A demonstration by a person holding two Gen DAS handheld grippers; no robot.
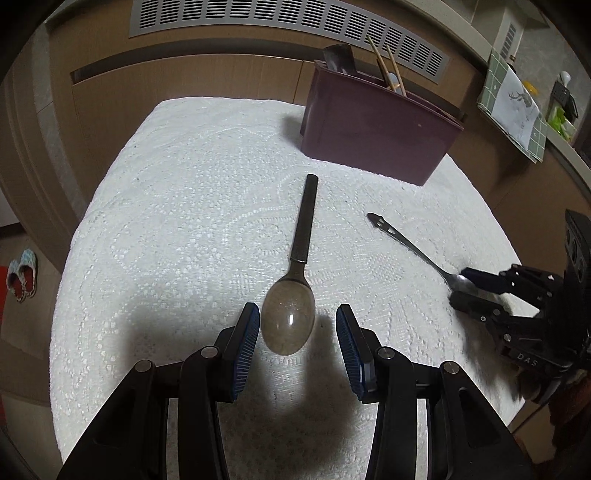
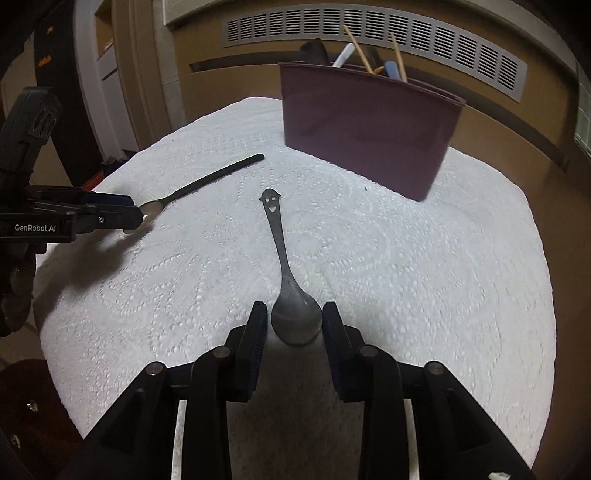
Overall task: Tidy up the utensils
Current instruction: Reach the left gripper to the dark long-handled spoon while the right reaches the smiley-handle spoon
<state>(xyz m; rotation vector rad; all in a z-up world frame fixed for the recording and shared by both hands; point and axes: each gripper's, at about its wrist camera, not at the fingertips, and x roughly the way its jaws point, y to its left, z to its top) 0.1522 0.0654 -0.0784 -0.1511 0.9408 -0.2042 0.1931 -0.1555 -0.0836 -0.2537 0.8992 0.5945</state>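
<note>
A black-handled spoon lies on the white lace cloth, bowl toward me. My left gripper is open, its pads on either side of the bowl with gaps. A steel spoon with a smiley-face handle lies in front of my right gripper. Its pads sit close against the bowl's sides; I cannot tell if they grip. The steel spoon and right gripper show in the left wrist view. The black-handled spoon and left gripper show in the right wrist view.
A maroon utensil bin stands at the cloth's far side, holding chopsticks and other utensils; it also shows in the right wrist view. Behind it are wooden panels and a vent grille. Slippers lie on the floor at left.
</note>
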